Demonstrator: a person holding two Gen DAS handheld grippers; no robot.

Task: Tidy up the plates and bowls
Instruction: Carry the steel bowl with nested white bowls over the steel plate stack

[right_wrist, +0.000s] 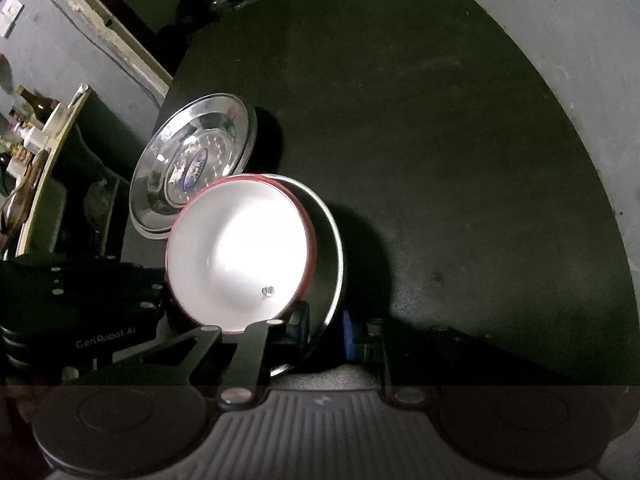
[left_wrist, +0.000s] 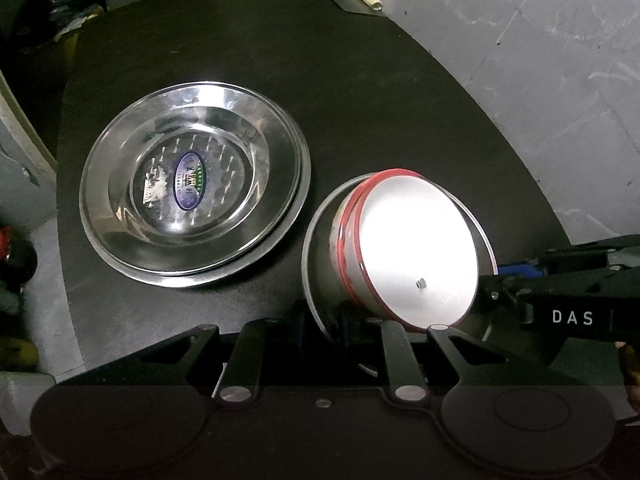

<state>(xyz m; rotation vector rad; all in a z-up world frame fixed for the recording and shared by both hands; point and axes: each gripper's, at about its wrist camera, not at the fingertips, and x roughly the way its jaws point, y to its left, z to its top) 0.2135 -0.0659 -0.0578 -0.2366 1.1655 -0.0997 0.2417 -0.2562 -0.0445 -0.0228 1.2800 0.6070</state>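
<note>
Your left claw (left_wrist: 322, 320) is clamped on the near rim of a round steel bowl (left_wrist: 316, 240), one finger inside the wall and one outside. Nested in that steel bowl is a white bowl with a red rim (left_wrist: 416, 252), and both are tipped so their openings face your right side. Ahead and to the left of this claw, a stack of shallow round stainless-steel plates with an oval blue sticker in the centre (left_wrist: 192, 184) lies flat on the dark tabletop (left_wrist: 360, 100), just beside the tilted bowls but apart from them.

Your right claw (right_wrist: 324, 330) grips the same steel bowl (right_wrist: 334, 240) at its rim, with a blue-padded finger (right_wrist: 348, 336) outside the wall. From here the white bowl (right_wrist: 236, 248) opens straight toward you, directly ahead and slightly left, with the steel plates (right_wrist: 192, 164) partly hidden behind it. Your left claw's black body sits at the left edge of this view.
</note>
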